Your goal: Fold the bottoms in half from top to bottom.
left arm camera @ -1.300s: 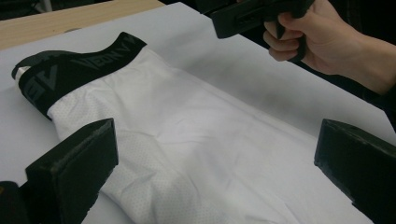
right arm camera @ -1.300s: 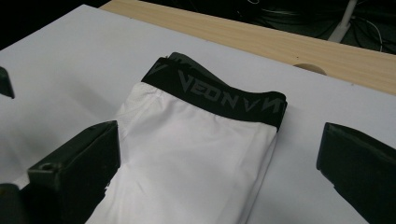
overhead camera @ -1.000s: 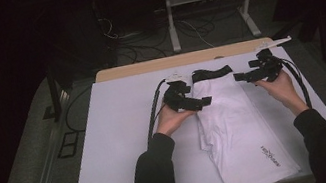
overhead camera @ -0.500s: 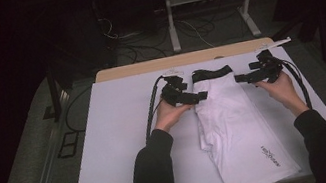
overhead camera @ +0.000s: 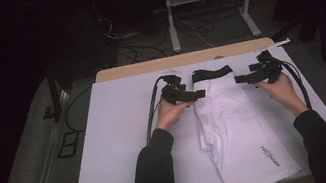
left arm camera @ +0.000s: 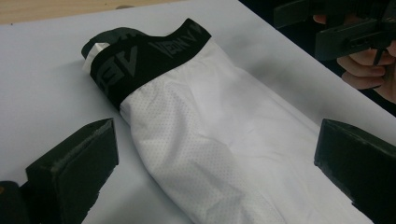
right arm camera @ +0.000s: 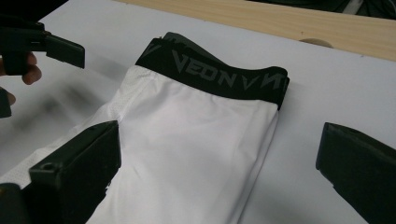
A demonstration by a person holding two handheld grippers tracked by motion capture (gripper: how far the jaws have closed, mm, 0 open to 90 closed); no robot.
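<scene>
One folded white mesh garment (overhead camera: 235, 124) (black elastic waistband (overhead camera: 209, 72)).

A lab-like workspace: white-topped table (overhead camera: 110, 146), loose floor cables (overhead camera: 142, 44), metal stand (overhead camera: 207, 7), dark surroundings.

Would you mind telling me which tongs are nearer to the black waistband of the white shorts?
Left. The left tongs hover open at the waistband's left corner, over the white shorts' edge. The right tongs hang open, slightly farther off to its right.

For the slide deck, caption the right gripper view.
Open right claw hovers over folded white fabric shorts with black lettered waistband on a white table cover.
</scene>
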